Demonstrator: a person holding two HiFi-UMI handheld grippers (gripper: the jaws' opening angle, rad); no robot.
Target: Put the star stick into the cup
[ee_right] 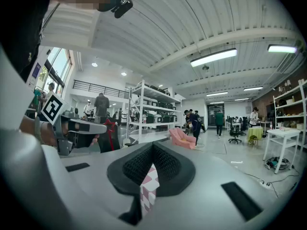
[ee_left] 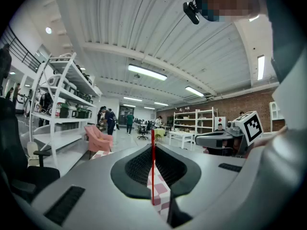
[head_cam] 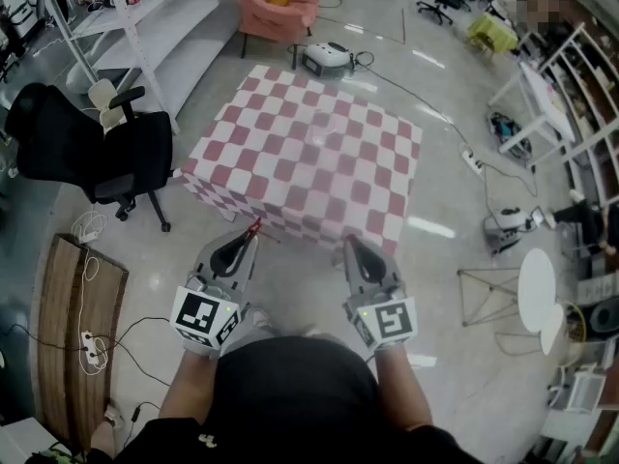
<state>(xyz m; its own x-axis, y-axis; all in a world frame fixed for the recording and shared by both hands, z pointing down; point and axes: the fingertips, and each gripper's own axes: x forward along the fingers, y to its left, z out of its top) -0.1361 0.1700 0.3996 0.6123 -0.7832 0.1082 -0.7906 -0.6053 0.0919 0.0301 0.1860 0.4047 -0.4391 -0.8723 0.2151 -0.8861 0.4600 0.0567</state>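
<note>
Left gripper point(head_cam: 250, 240) clamps the star stick point(ee_left: 153, 166) upright between its jaws; right gripper point(ee_right: 152, 150) is closed on nothing. Keep the stick vertical; I can't spot a cup ahead.

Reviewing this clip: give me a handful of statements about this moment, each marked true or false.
1. The left claw is closed on the red star stick. True.
2. The right claw holds a cup. False: its jaws are together with nothing between them.
3. The table ahead has a pink-and-white checkered cover. True.
4. The star stick already stands in a cup. False: it is clamped in the left claw, short of the table.
5. A black office chair stands to the right of the table. False: in the head view it is on the left.
</note>
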